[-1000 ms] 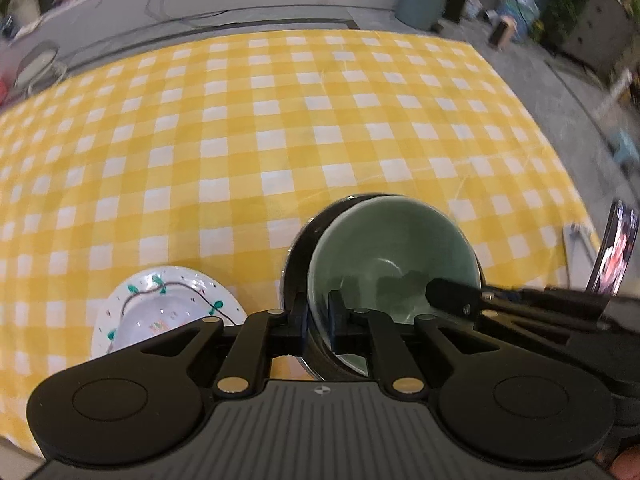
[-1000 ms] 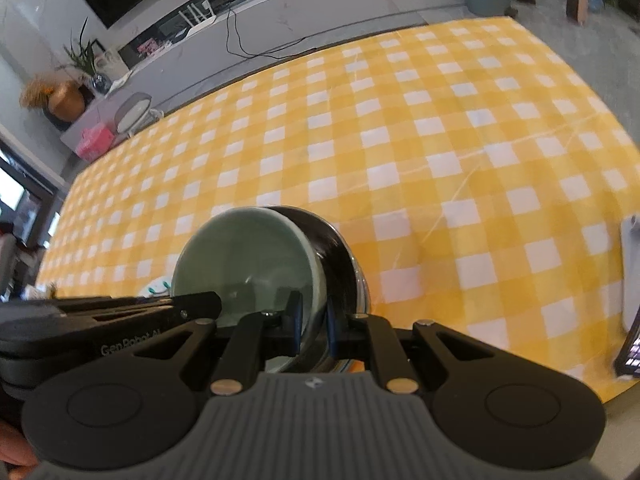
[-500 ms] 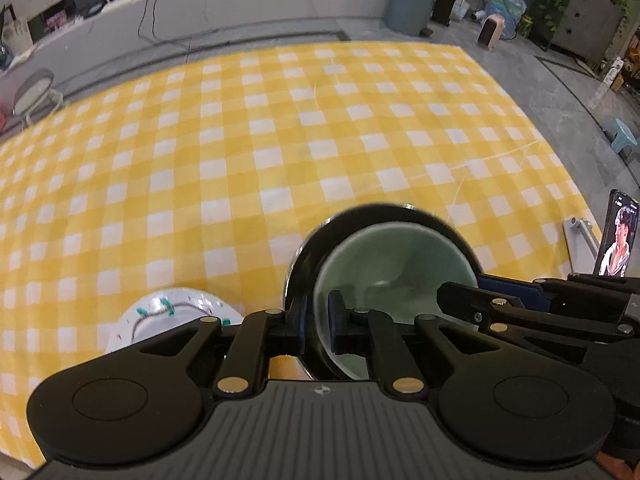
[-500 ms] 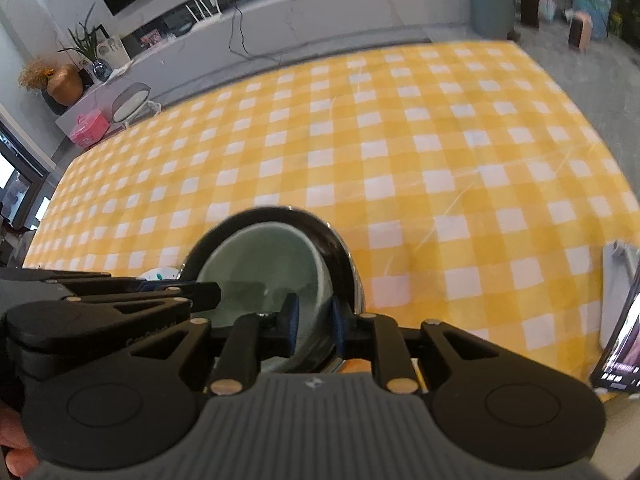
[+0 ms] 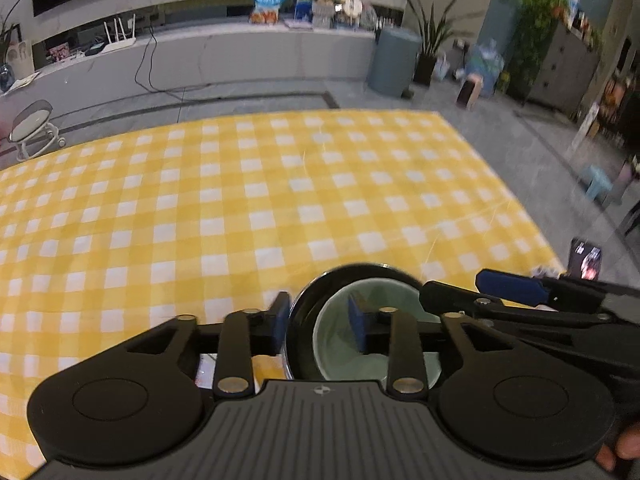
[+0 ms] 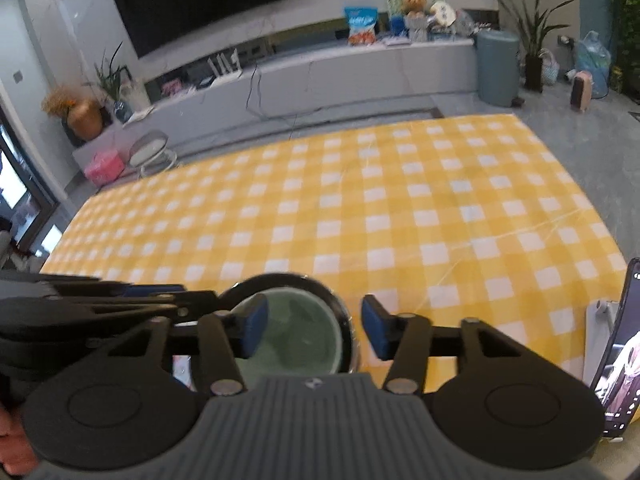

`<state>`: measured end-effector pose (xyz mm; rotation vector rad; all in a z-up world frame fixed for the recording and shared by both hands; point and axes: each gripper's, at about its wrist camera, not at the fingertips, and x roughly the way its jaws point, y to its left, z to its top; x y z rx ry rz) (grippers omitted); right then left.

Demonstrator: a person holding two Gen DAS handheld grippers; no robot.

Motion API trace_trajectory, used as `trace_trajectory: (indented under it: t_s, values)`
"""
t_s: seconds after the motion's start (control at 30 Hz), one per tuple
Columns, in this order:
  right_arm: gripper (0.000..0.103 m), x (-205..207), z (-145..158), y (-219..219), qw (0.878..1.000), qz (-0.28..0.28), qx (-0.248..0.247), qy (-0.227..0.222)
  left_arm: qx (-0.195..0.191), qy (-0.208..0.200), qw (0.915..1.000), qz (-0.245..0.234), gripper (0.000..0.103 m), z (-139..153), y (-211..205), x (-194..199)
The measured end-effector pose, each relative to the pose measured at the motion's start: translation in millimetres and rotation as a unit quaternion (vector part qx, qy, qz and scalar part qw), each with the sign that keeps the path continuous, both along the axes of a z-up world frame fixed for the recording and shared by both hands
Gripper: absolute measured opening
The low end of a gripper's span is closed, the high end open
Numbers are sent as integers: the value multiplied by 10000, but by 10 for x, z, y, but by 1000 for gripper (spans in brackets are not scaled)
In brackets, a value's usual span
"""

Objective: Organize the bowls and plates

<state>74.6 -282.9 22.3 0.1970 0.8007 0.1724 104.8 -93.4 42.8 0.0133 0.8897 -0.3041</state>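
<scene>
I had both claws straddling opposite sides of the nested pair: a pale green ceramic bowl (image 5: 372,344) sitting inside a dark, glossy black bowl (image 5: 304,320), which rested on the yellow-and-white checked tablecloth (image 5: 248,208) near its front edge. The left gripper (image 5: 318,322) was opening, one blue pad outside the black rim and the other inside the green bowl, neither pressing on anything I could see. The right gripper (image 6: 316,328) was opening too, about half spread, with the rims between its pads but apparently free of them. So nothing was held; the stack sat on its own.

My worry was the withdrawal. Each claw had an inner finger (image 6: 254,326) down inside the green bowl, and if I pulled back before lifting clear, that finger could hook the rim and tip or drag the stack toward the table edge. The upright phone (image 6: 618,356) on its stand stood just to the right, and a careless swing of the right claw might have knocked it over.
</scene>
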Motion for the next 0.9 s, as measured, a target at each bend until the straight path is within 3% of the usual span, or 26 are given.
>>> trace_trajectory:
  t_s: [0.2, 0.3, 0.4, 0.53, 0.73, 0.9]
  values:
    - [64, -49, -153, -130, 9976, -598, -97, -328, -649, -262, 9969, 358, 59, -28, 219, -73]
    - [64, -19, -224, -206, 9973, -695, 7, -216, -988, -298, 9925, 648, 64, -100, 354, -96]
    - [67, 25, -323, -341, 9948, -853, 551, -53, -1354, -195, 9839, 1154, 64, -241, 488, -117]
    - [68, 73, -511, -448, 9855, -1033, 1288, 404, -1816, 167, 9745, 1305, 64, -435, 573, -112]
    - [77, 118, -704, -425, 9797, -1135, 1476, 748, -1934, 412, 9703, 1397, 73, -661, 602, -59]
    - [78, 112, -836, -426, 9731, -1149, 1744, 971, -2110, 702, 9653, 1366, 76, -838, 601, -65]
